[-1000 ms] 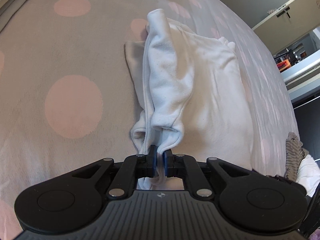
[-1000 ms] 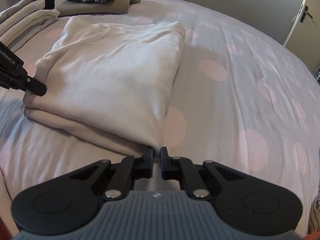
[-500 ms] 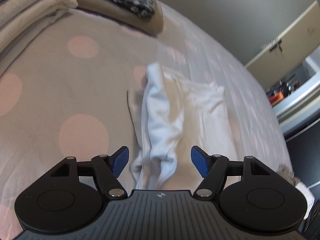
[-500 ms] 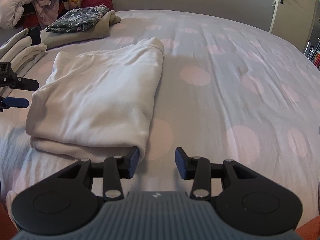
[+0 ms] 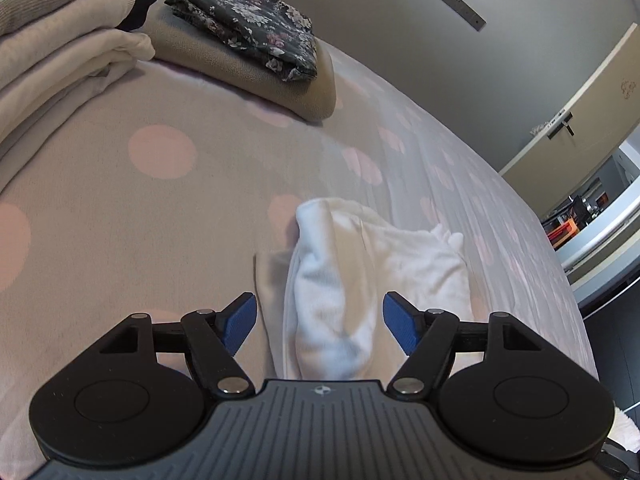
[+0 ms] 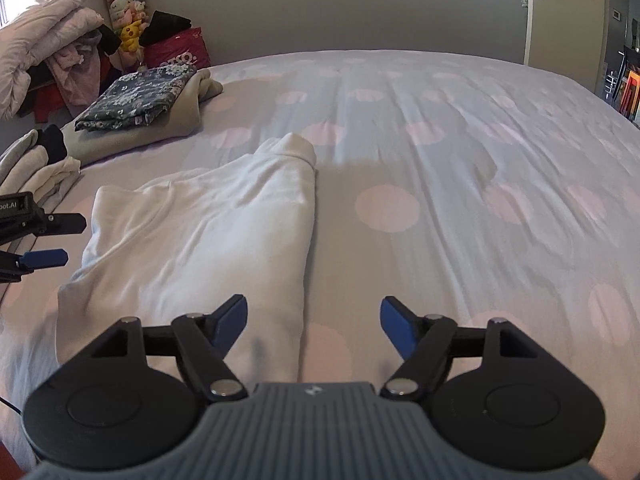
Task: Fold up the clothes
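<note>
A white folded garment (image 6: 208, 232) lies on the grey bedcover with pink dots (image 6: 440, 160). My right gripper (image 6: 312, 312) hovers above the garment's near right corner. Its jaws are opening, and the blue pads (image 6: 394, 328) touch nothing. In the left wrist view the same garment (image 5: 400, 264) shows a raised, rumpled fold along its near edge. My left gripper (image 5: 319, 312) stands open astride that fold, pads clear of the cloth. The left gripper (image 6: 64, 240) also shows at the left edge of the right wrist view, beside the garment's left side.
A dark floral folded piece on a beige one (image 5: 248, 12) sits at the bed's far left corner. A stack of cream folded clothes (image 5: 60, 60) lies left of it. Bedding, soft toys and a red bag (image 6: 176, 52) are piled against the wall. A door (image 6: 568, 12) stands at far right.
Both grippers let go of the white garment and opened wide. Both rose and tilted up, so more of the bed and the far stacks came into view. The garment now rests on the bed.
</note>
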Demonstrator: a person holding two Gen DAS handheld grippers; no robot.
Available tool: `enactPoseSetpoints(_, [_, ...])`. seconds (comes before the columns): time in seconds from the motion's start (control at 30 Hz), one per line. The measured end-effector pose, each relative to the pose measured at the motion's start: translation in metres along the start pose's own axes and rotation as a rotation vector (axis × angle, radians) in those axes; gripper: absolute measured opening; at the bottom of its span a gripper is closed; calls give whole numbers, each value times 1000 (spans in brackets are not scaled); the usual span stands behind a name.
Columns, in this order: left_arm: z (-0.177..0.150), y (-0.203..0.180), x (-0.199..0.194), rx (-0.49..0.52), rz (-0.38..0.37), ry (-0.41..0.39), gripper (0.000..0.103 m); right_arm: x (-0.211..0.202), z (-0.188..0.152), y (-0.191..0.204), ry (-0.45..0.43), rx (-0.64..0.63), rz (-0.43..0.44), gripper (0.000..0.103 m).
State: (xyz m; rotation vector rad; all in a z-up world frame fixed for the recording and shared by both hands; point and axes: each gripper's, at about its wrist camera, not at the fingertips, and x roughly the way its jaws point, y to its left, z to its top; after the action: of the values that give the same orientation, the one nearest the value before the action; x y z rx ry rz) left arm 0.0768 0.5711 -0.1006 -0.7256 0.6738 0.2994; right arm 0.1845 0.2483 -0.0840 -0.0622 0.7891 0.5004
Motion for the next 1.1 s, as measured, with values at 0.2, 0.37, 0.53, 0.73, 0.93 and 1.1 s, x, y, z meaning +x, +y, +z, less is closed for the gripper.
enactPoseSetpoints(0.2, [8,17,22,-82,-4,51,69,23,14,0,15,49,39,78])
enactPoseSetpoints(0.37, [10,27,44,-121,8,109,69,44,17,5,36,60,71,78])
enactPoseSetpoints(0.53, [15,35,61,-162,-50,131,67,60,21,5,43,51,68,78])
enactPoseSetpoints(0.73, [11,51,73,-240,-102,165,39,76,28,-1,44,50,61,78])
enactPoseSetpoints(0.93, [5,68,81,-329,-167,164,26,97,36,-9,65,105,115,78])
enactPoseSetpoints(1.1, [6,68,85,-305,-187,154,27,121,43,-25,117,243,205,77])
